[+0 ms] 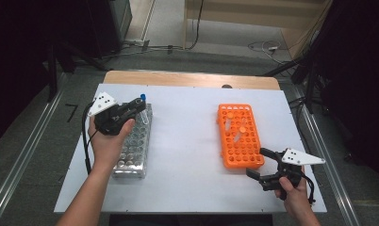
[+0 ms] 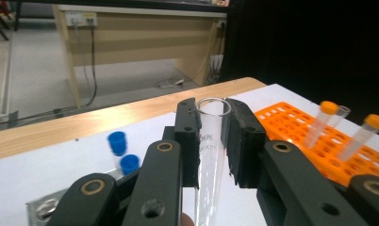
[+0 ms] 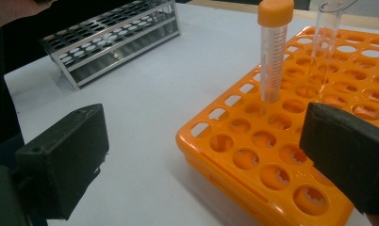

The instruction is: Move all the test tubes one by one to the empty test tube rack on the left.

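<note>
White table [image 1: 187, 155] with a wooden far edge, grey floor around it. Landmark: orange tube rack [image 1: 239, 136], right of table centre.

Well left of it sits a steel wire rack [image 1: 133, 143] carrying two blue-capped tubes [image 2: 117, 142] at its far end. Orange rack holds two orange-capped tubes [image 3: 274, 52] and one open clear tube [image 3: 325, 42].

Left gripper [image 1: 131, 109] is over the steel rack's far end, fingers [image 2: 187, 136] pinching a clear uncapped glass test tube [image 2: 211, 155] just below its rim, tube roughly upright between the pads. Right gripper [image 1: 264, 164] hangs at the orange rack's near right corner, fingers [image 3: 65, 165] spread wide, nothing between them.

Handling call: tube is light, rigid, smooth, thin-walled, so likely slippery and prone to crack if squeezed. Grip on the upper wall below the rim looks right; keep pressure modest and hold it vertical for the hole.
</note>
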Available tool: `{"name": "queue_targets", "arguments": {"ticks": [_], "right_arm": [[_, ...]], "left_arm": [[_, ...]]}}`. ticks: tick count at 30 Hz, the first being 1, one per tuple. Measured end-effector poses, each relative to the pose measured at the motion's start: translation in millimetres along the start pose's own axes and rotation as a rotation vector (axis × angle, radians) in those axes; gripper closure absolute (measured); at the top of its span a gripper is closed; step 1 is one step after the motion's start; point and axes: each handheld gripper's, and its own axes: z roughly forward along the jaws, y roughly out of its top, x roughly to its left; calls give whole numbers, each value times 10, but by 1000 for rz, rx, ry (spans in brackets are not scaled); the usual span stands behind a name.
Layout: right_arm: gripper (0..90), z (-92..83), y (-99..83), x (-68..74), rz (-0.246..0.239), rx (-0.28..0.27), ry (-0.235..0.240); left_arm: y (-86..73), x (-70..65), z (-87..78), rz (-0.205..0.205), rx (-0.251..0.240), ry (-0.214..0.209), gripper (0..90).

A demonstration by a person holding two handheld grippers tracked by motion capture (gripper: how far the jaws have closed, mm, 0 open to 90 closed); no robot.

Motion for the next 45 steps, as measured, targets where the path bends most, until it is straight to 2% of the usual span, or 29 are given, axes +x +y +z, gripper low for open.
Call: {"name": "queue_targets", "arguments": {"ticks": [7, 11, 14, 19, 21, 27, 34, 41, 45], "right_arm": [[7, -3, -15, -34, 7, -1, -7], [7, -8, -19, -39, 9, 0, -6], [7, -7, -20, -41, 9, -1, -4], [7, -7, -24, -46, 12, 1, -5], [7, -8, -25, -46, 15, 1, -5], [7, 5, -31, -48, 13, 3, -3], [8, 8, -34, -45, 12, 3, -4], [7, 17, -35, -35, 12, 8, -5], [8, 25, -38, -37, 11, 11, -4]], "left_arm": [[-51, 129, 115, -25, 6, 46, 765], [-75, 150, 179, -31, 4, 58, 765], [-96, 155, 226, -19, 11, 83, 765], [-160, 188, 296, -43, 23, 112, 765], [-181, 187, 316, -33, 32, 141, 765], [-223, 205, 356, -32, 42, 154, 765], [-266, 161, 414, -9, 116, 177, 763], [-260, 105, 399, 12, 148, 206, 757], [-272, 106, 406, 13, 161, 207, 744]]}}
